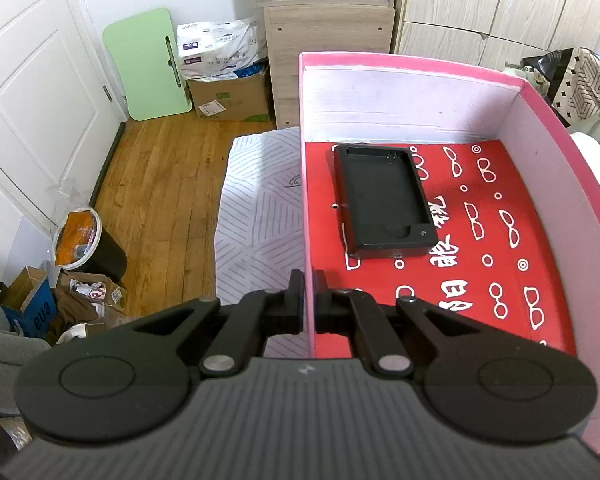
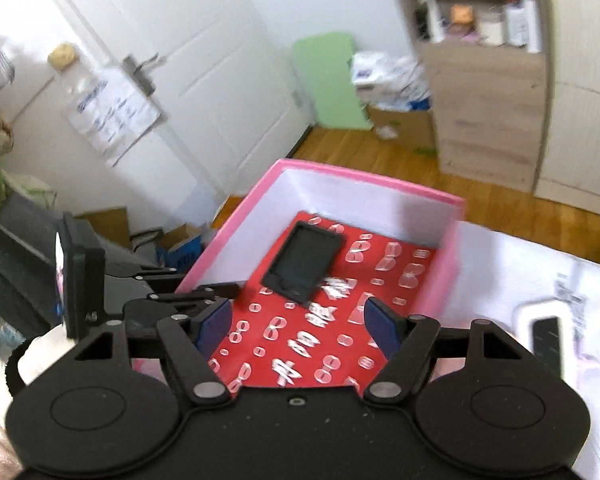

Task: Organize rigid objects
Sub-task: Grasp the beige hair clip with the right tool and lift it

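A pink box (image 1: 412, 65) with a red patterned floor stands on a white striped cloth. A flat black rectangular tray (image 1: 384, 196) lies inside it, toward the far left corner. My left gripper (image 1: 308, 300) is shut on the box's left wall, one finger outside and one inside. In the right wrist view the same box (image 2: 372, 188) and black tray (image 2: 306, 262) show, slightly blurred. My right gripper (image 2: 298, 326) is open and empty above the near part of the box floor. The left gripper (image 2: 204, 294) shows at the box's left wall.
A white device with a black screen (image 2: 544, 336) lies on the cloth to the right of the box. Beyond are a wooden floor, a green folding board (image 1: 150, 64), cardboard boxes (image 1: 230, 98), a wooden cabinet (image 1: 328, 60), a bin (image 1: 86, 246) and a white door (image 2: 172, 80).
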{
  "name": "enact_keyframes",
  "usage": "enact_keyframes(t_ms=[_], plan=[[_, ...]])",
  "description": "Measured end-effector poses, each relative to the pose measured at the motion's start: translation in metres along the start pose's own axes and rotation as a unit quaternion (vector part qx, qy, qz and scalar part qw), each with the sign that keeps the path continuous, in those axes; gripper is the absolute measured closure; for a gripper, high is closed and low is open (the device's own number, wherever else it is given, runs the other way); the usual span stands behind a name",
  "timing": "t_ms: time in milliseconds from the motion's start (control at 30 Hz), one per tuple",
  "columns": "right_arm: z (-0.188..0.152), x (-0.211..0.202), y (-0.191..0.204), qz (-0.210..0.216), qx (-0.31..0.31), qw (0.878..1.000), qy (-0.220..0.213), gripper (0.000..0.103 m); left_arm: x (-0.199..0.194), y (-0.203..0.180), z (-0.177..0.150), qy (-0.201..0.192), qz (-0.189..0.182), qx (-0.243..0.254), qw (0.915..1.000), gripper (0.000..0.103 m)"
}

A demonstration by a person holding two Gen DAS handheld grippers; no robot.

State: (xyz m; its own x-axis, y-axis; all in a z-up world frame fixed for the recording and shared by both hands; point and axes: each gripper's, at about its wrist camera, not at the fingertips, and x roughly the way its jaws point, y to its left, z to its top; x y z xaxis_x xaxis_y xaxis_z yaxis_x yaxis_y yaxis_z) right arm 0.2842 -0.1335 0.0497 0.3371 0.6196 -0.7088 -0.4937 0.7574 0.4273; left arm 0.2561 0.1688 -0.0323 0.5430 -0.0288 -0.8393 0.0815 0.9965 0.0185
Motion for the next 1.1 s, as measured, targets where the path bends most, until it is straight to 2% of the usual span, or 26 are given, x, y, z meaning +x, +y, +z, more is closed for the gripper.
enact_keyframes(t_ms=[233,433,667,767,967,1100], plan=[[-0.05,-0.043,-0.045,-0.04,0.014,0.999,-0.017,0.025,0.0,-0.001,0.0,0.001,0.001,-0.001,1.0,0.1],[-0.098,-0.047,-0.076,-0.069,0.021,0.997,-0.011,0.025,0.0,-0.001,0.0,0.001,0.002,-0.002,1.0,0.1],[-0.147,-0.047,-0.086,-0.085,-0.018,0.996,-0.032,0.026,0.0,-0.003,0.0,0.001,0.008,0.004,1.0,0.1],[-0.16,-0.044,-0.086,-0.092,-0.035,0.994,-0.047,0.028,0.0,-0.003,0.0,0.001,0.008,0.004,1.0,0.1],[-0.169,-0.039,-0.085,-0.147,-0.099,0.981,-0.076,0.031,0.0,-0.003,0.0,0.001,0.008,0.004,1.0,0.1],[-0.168,-0.032,-0.096,-0.156,-0.083,0.981,-0.074,0.031,-0.001,-0.002,0.0,0.0,0.005,0.001,1.0,0.1]])
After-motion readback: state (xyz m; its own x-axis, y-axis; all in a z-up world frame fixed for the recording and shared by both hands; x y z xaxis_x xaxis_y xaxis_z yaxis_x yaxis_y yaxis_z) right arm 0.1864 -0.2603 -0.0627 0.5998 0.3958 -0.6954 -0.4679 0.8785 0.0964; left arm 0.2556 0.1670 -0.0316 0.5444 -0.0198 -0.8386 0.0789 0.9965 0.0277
